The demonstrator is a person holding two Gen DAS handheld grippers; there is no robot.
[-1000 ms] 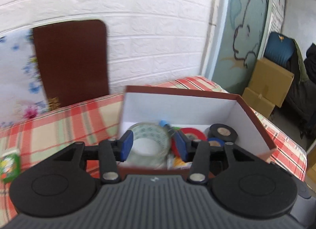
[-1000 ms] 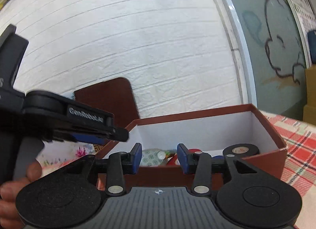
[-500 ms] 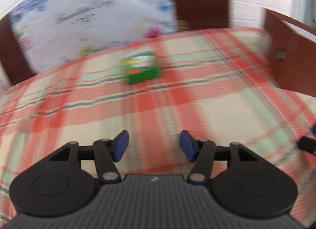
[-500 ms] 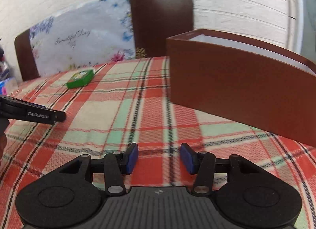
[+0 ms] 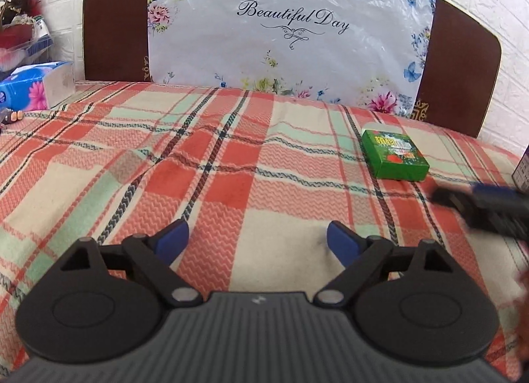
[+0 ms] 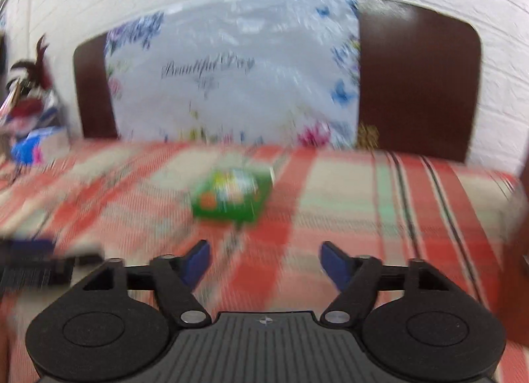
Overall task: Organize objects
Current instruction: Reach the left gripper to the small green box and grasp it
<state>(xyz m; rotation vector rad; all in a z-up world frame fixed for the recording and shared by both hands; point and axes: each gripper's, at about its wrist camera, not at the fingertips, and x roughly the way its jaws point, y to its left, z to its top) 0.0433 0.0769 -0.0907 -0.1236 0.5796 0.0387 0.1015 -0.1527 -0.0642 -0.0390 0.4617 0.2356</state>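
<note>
A small green box [image 5: 395,158] lies flat on the red plaid cloth [image 5: 231,165], to the right in the left wrist view. My left gripper [image 5: 258,239] is open and empty, low over the cloth, left of and nearer than the box. In the blurred right wrist view the green box [image 6: 231,196] lies just ahead of my right gripper [image 6: 264,259], which is open and empty. The right gripper's fingers [image 5: 479,199] show at the right edge of the left wrist view, close to the box.
A floral "Beautiful Day" cushion [image 5: 291,29] leans on a brown headboard [image 5: 112,19] at the back. A blue tissue pack [image 5: 29,89] and clutter sit at the far left. The brown box edge [image 6: 519,250] is at the right.
Both grippers swung left, away from the brown box of tape rolls, and now face the green box and the cushion. Both jaws have opened wider.
</note>
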